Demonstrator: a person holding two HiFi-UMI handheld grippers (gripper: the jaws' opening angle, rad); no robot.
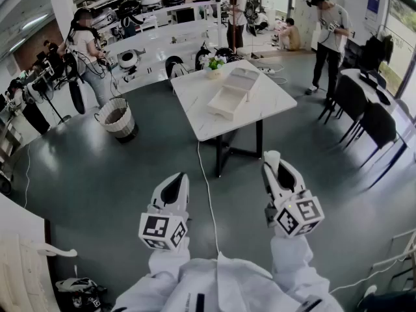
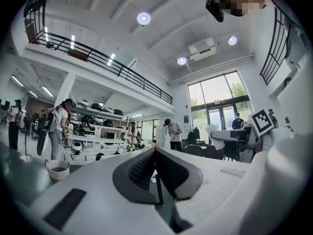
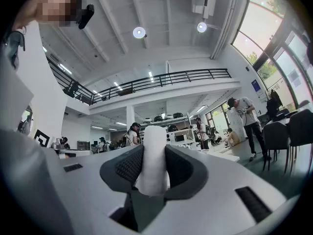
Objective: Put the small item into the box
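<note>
Right gripper (image 1: 273,166) is clamped on the small item (image 1: 272,156), a pale, rounded stick of a thing, pads pressing it from both sides in the right gripper view (image 3: 151,156). Its long axis runs along the jaws, the free end poking out past the tips and aimed away from the person. Left gripper (image 1: 174,182) is empty, its jaws together with nothing between them, and it's held level beside the other.

Now the relation that matters: the box (image 1: 229,100) sits open on the white table (image 1: 195,86), far ahead across bare floor and well apart from both grippers. From the right gripper it lies forward and a little to the left. The box's long side looks angled from near-left to far-right, though at this range that's hard to be sure of.

So it's the carry stage. The right hand is loaded and needs to travel far forward, then come over the open box before letting go. The item isn't in yet.
</note>
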